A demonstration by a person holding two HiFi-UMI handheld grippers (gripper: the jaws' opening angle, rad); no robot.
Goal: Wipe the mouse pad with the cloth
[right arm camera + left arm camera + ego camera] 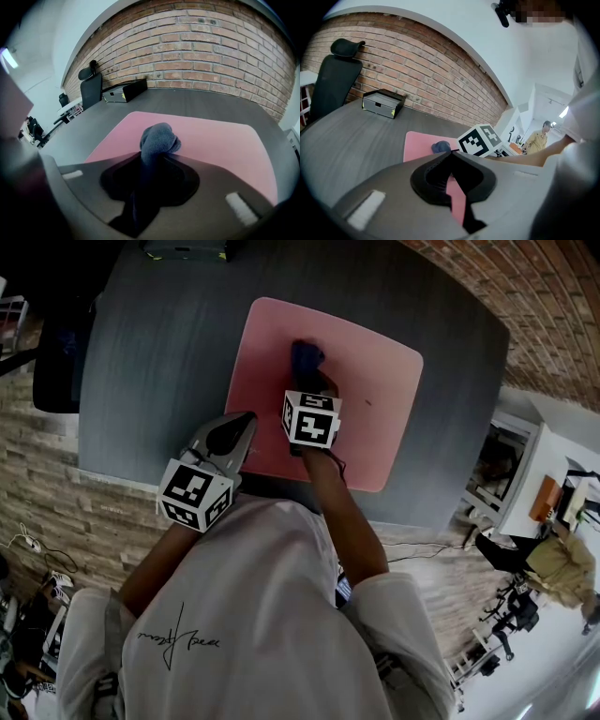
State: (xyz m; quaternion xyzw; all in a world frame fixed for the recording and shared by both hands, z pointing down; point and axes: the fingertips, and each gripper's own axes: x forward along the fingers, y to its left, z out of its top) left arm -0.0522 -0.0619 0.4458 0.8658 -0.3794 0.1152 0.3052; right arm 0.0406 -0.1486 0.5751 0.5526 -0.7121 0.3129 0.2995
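Observation:
A pink mouse pad [375,399] lies on the dark grey table [150,362]. My right gripper [307,371] is over the pad's middle, shut on a bunched blue cloth [306,356], whose free end rests on the pad. In the right gripper view the cloth [158,139] sticks out from between the jaws over the pad [225,145]. My left gripper [246,420] hovers at the pad's near left edge, shut with nothing in it. In the left gripper view its jaws [451,153] meet, with the pad [419,144] and cloth [440,147] beyond.
A flat black-and-silver box [382,103] sits at the table's far edge by the brick wall. A black office chair [333,79] stands at the left side. White furniture and a person [539,138] are off to the right, away from the table.

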